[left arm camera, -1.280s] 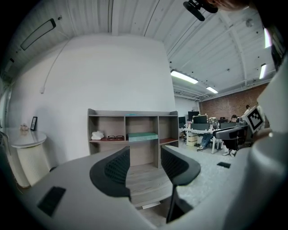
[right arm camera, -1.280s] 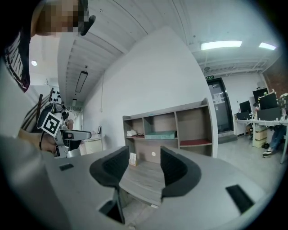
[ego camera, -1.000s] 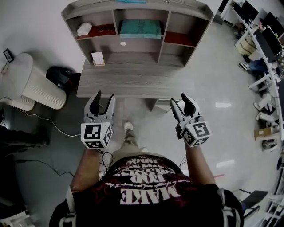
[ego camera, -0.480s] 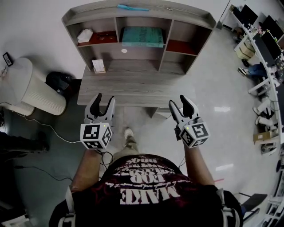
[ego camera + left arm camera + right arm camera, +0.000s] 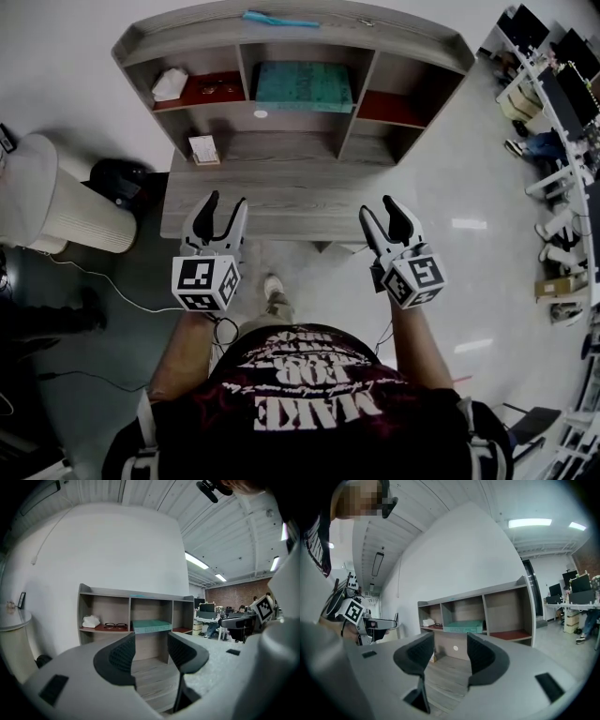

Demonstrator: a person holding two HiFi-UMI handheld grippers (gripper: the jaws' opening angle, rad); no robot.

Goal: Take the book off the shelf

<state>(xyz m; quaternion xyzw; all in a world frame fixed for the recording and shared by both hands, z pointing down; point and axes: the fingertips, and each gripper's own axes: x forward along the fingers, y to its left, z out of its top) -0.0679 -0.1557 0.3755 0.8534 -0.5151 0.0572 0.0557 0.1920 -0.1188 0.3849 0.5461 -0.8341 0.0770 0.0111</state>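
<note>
A teal book (image 5: 302, 86) lies flat in the middle compartment of the grey wooden shelf unit (image 5: 291, 33) on the desk; it also shows in the left gripper view (image 5: 151, 626) and the right gripper view (image 5: 463, 626). My left gripper (image 5: 221, 212) is open and empty over the desk's front edge, left of centre. My right gripper (image 5: 383, 221) is open and empty at the same edge, to the right. Both point level toward the shelf, well short of the book.
The desk top (image 5: 281, 202) carries a small card box (image 5: 203, 149) at the left. The left compartment holds a white object (image 5: 169, 83) and glasses (image 5: 221, 86) on a red liner. A teal strip (image 5: 279, 19) lies on the shelf's top. A white bin (image 5: 56, 202) stands left; office desks (image 5: 553, 103) far right.
The person has stepped toward the desk; the shelf appears larger and nearer. Both grippers now reach over the desk's front edge. Their jaws stand as before.
</note>
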